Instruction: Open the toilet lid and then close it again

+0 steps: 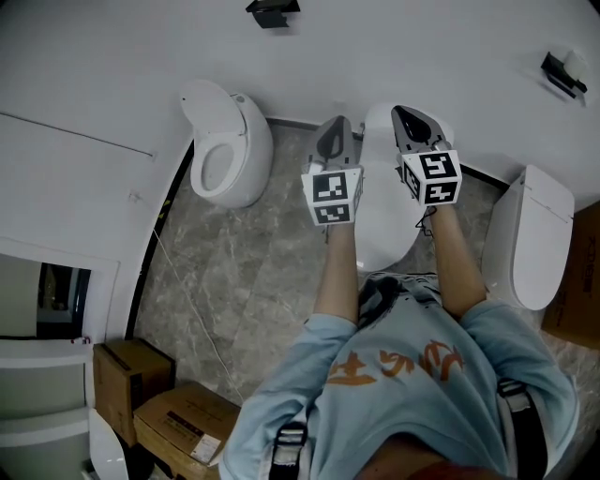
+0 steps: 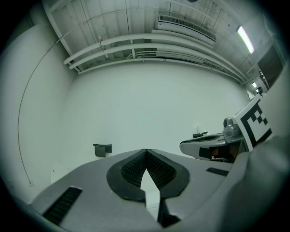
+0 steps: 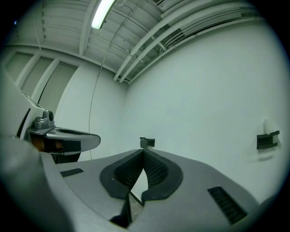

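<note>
The middle white toilet (image 1: 382, 246) stands in front of the person, against the wall, largely hidden by both grippers; I cannot tell how its lid stands. My left gripper (image 1: 335, 133) and right gripper (image 1: 413, 123) are held side by side above it, pointing level at the white wall, touching nothing. In the left gripper view the left gripper (image 2: 146, 152) has its black ribbed pads meeting at the tips with nothing between them, and the right gripper (image 2: 212, 146) shows at the right. The right gripper view shows the right gripper (image 3: 143, 152) shut and empty too.
A second toilet (image 1: 225, 150) with its lid up stands at the left, and a third toilet (image 1: 531, 234) at the right. Black wall brackets (image 1: 272, 11) (image 1: 562, 71) hang above. Cardboard boxes (image 1: 178, 424) lie at the lower left, another box (image 1: 576, 281) at the right edge.
</note>
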The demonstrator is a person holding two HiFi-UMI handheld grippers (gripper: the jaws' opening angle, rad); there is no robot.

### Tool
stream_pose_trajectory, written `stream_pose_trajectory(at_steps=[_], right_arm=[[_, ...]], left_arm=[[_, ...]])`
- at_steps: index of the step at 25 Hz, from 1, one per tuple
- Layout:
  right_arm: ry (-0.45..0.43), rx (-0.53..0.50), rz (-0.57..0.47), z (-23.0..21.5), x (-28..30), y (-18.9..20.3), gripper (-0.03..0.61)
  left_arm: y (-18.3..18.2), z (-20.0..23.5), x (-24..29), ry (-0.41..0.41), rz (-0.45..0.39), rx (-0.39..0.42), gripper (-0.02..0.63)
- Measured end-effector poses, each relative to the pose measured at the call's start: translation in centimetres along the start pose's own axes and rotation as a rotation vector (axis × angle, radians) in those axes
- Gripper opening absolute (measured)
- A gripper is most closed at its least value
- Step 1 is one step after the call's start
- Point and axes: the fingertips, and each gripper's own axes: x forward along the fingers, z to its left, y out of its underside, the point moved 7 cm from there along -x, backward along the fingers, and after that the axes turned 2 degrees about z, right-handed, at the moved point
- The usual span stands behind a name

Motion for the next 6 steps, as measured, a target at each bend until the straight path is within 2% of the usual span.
stream_pose_trajectory(at_steps=[6], right_arm=[[-0.008, -0.007, -0.016, 0.70, -0.12, -0.34, 0.012]], left_arm=[[-0.24, 0.33, -0.58, 0.007, -0.021, 0.001, 0.026]])
